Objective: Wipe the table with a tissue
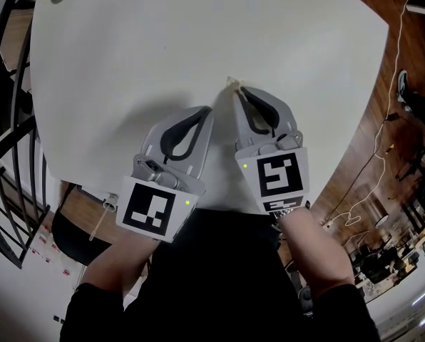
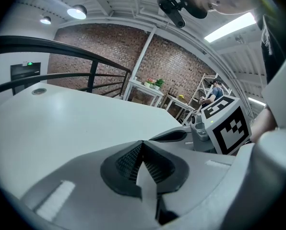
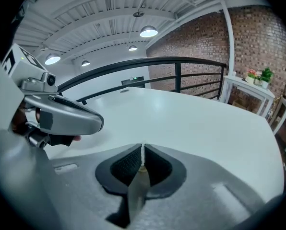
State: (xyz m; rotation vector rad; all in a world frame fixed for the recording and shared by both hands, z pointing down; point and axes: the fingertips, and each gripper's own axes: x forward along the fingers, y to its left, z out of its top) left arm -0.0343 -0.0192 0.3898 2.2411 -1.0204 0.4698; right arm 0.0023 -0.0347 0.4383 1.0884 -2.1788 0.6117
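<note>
Left gripper [image 2: 143,143], grey plastic with black ribbed pads [image 2: 127,161]: jaws clenched tip to tip. We see nothing gripped between them. The pale wedge behind the pads reads to us as the table seen through the gap, not a held thing. It hangs low over the near part of the table, just beside its partner. Right gripper [image 3: 142,150], same grey plastic build: jaws clenched on a thin pale scrap of tissue [image 3: 142,155]. Only a narrow sliver shows between and just beyond the pad tips. From the head view the sliver pokes forward of the tips and lies at or just above the table [image 1: 198,34], a broad white smooth top with a rounded edge. We cannot tell whether it touches. The top looks bare around both tools, with no visible spill or mark. Our reading of the step: the tissue is in hand and brought to the surface, and wiping is at or near its start. The next move calls for pressing the scrap flat onto the top and sweeping it across. Because so little tissue sticks out, the jaw tips must be angled low so that paper, not plastic, meets the surface. The left tool should be held out of the sweep path.
</note>
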